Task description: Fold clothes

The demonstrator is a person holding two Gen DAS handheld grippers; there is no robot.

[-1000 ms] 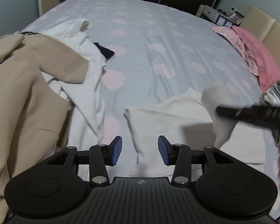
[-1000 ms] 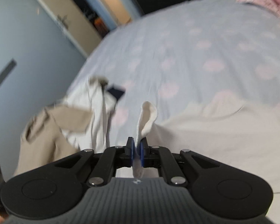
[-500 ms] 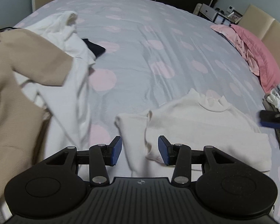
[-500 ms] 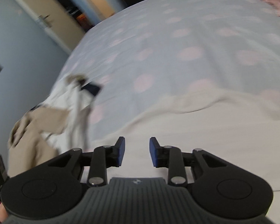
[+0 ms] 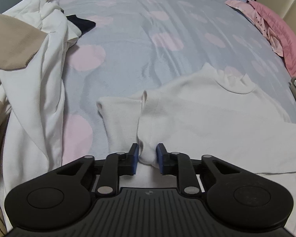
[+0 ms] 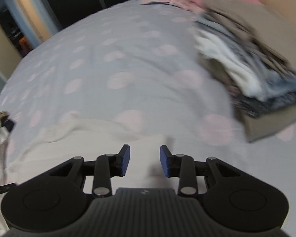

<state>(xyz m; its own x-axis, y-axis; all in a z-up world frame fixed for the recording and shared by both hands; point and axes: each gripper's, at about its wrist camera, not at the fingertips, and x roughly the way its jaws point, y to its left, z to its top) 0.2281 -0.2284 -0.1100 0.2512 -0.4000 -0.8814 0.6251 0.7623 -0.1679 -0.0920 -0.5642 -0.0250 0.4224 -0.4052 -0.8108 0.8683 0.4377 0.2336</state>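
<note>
A cream high-neck sweater (image 5: pixel 207 114) lies flat on the grey bed with pink dots, one sleeve (image 5: pixel 120 118) folded in along its left side. My left gripper (image 5: pixel 147 159) is low over the sweater's near edge, its blue pads either side of a raised fold of cream fabric, with a gap still showing. My right gripper (image 6: pixel 145 161) is open and empty above the same sweater (image 6: pixel 88 138), near its right edge; that view is blurred.
A heap of unfolded clothes lies at the left: a white garment (image 5: pixel 39 90), a beige one (image 5: pixel 9 43) and a dark piece (image 5: pixel 81 24). Pink pillows (image 5: pixel 276 35) lie at the far right. A stack of folded clothes (image 6: pixel 246 63) sits at the right.
My right gripper let go of the sleeve, opened and swung right toward the stack. My left gripper dropped to the sweater's near edge and its jaws narrowed around a fold.
</note>
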